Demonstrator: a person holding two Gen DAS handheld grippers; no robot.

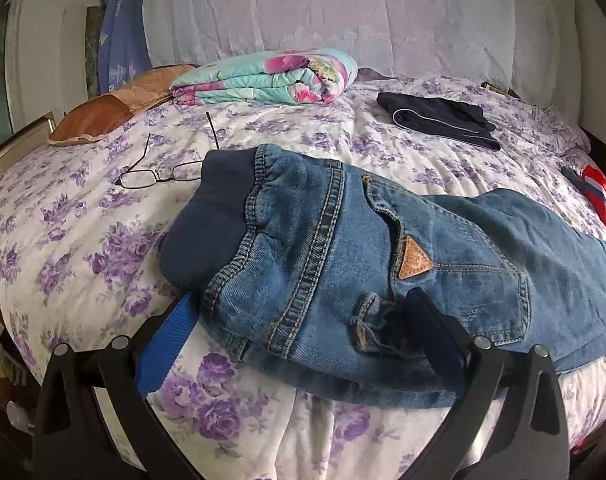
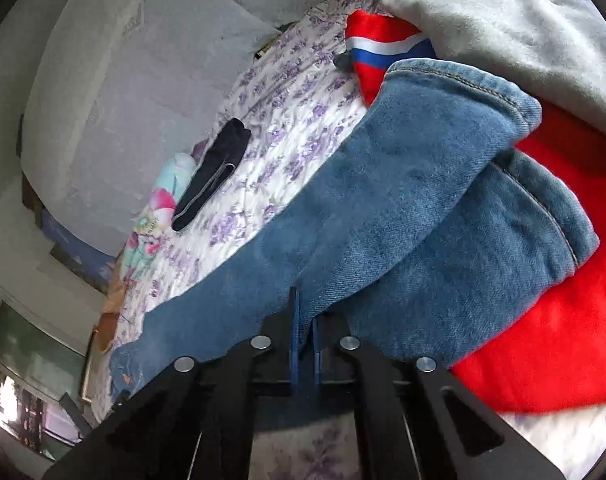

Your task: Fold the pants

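Note:
Blue denim pants [image 1: 375, 248] with a dark navy waistband lie on the flowered bedspread [image 1: 63, 220], waist toward the left, legs running right. My left gripper [image 1: 303, 320] is open; its fingers straddle the near edge of the waist part, one blue-padded finger [image 1: 163, 344] on the left, the other [image 1: 435, 320] resting on the denim. In the right wrist view the pant legs [image 2: 403, 208] stretch away, cuffs lying on a red garment [image 2: 563, 320]. My right gripper [image 2: 305, 332] is shut on the edge of a pant leg.
Eyeglasses [image 1: 155, 174] lie left of the waistband. A folded floral blanket [image 1: 263, 80], a brown pillow [image 1: 111, 112] and folded dark pants [image 1: 439, 120] lie farther back. A red, white and blue garment [image 2: 383, 52] and a grey one [image 2: 523, 40] lie past the cuffs.

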